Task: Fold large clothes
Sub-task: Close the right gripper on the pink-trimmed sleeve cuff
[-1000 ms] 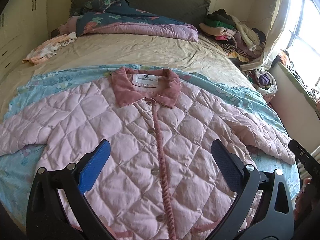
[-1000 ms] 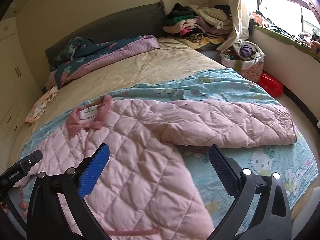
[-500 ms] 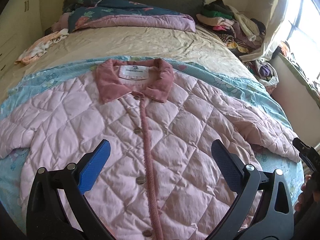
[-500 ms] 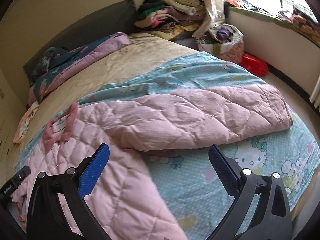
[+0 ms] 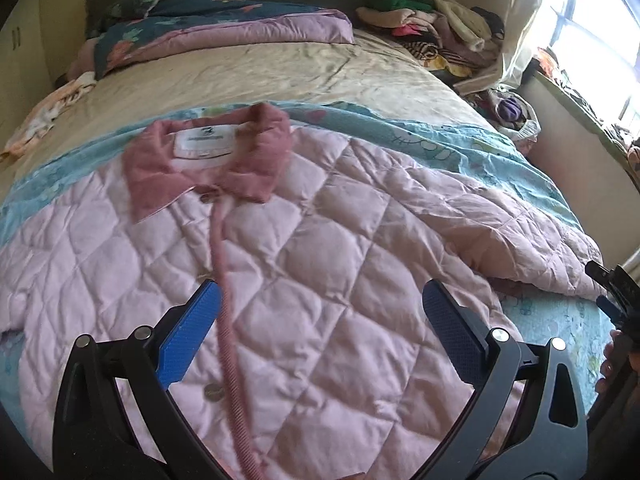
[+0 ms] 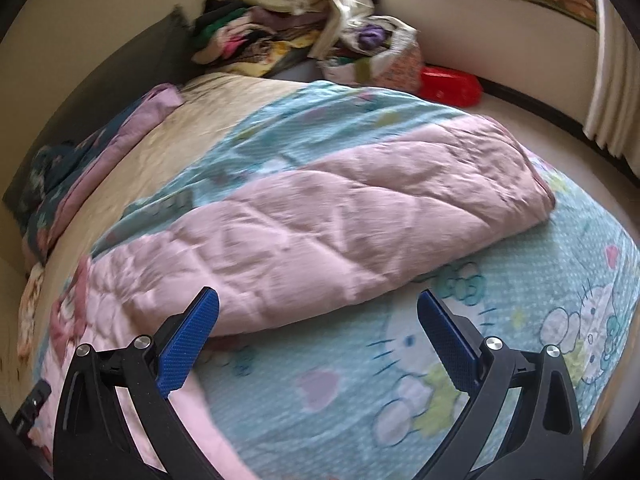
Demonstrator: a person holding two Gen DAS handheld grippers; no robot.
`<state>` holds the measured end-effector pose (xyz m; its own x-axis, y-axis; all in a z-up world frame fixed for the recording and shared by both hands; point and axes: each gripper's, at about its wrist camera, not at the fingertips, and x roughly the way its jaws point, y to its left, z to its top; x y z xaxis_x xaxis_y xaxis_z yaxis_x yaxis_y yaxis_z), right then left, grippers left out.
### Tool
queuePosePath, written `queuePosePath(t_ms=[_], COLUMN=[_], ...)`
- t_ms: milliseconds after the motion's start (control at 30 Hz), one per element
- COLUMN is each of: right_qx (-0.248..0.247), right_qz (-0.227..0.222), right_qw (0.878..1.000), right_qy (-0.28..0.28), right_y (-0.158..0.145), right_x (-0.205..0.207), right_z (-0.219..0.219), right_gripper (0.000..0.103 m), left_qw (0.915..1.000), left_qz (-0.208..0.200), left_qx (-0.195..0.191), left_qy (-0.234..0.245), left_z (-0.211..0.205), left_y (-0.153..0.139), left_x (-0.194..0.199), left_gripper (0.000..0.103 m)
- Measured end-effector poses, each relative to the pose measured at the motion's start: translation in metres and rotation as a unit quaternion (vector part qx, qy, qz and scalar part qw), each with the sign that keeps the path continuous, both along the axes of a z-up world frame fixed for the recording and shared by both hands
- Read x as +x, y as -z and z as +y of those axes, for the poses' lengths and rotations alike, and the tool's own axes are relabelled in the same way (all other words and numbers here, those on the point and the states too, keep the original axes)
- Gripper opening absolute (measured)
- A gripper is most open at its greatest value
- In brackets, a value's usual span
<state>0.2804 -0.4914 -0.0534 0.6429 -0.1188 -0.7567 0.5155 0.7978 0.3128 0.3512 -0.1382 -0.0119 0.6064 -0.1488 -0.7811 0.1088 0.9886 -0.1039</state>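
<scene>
A pink quilted jacket (image 5: pixel 320 248) lies face up and buttoned on the bed, with its darker pink collar (image 5: pixel 208 160) toward the headboard. My left gripper (image 5: pixel 320 312) is open and empty, hovering over the jacket's chest right of the button placket. The jacket's right sleeve (image 6: pixel 340 216) stretches out across the blue cartoon sheet (image 6: pixel 500 340). My right gripper (image 6: pixel 318 316) is open and empty just in front of that sleeve's lower edge. The right gripper also shows at the right edge of the left wrist view (image 5: pixel 616 288).
A folded quilt (image 5: pixel 216 28) lies at the headboard and a clothes pile (image 5: pixel 432 24) at the far right corner. A small garment (image 5: pixel 44 116) lies at the bed's left edge. A bag (image 6: pixel 372 52) and a red box (image 6: pixel 450 86) sit on the floor beside the bed.
Both grippers have moved forward and to the right. The left now sits closer over the jacket's chest; the right has swung toward the sleeve. Both stay open.
</scene>
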Motion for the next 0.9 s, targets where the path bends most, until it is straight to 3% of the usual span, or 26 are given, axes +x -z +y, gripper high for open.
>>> queuePosePath(t_ms=[300,533,667,733,800,900], right_qx=[0.045,0.074,0.095,0.096,0.098,0.093], right_qz=[0.016,0.027,-0.001,-0.016,-0.027,-0.036], right_qw=[0.996,0.986,0.980,0.978,0.974,0.975], right_qy=[0.078,0.148,0.175,0.185,0.201,0.198], right_y=[0.031,0.059,0.068,0.068,0.068,0.064], right_x=[0.001,0.008,0.010,0.010,0.006,0.004], right_z=[-0.070,-0.117,-0.135,-0.139,-0.143,-0.145], right_gripper=[0.099,0.099,0.099,0.094,0.072,0.050], left_qw=[0.9998,0.9993,0.9991,0.9992,0.9991,0.9992], left_qz=[0.021,0.030,0.030,0.025,0.026,0.021], left_qx=[0.004,0.004,0.002,0.004,0.001,0.000], left_qy=[-0.005,-0.021,-0.029,-0.032,-0.033,-0.035], left_z=[-0.013,-0.013,-0.011,-0.009,-0.006,-0.002], left_y=[0.017,0.026,0.025,0.022,0.020,0.012], left_x=[0.021,0.035,0.037,0.035,0.034,0.031], left_gripper=[0.095,0.095,0.095,0.095,0.095,0.095])
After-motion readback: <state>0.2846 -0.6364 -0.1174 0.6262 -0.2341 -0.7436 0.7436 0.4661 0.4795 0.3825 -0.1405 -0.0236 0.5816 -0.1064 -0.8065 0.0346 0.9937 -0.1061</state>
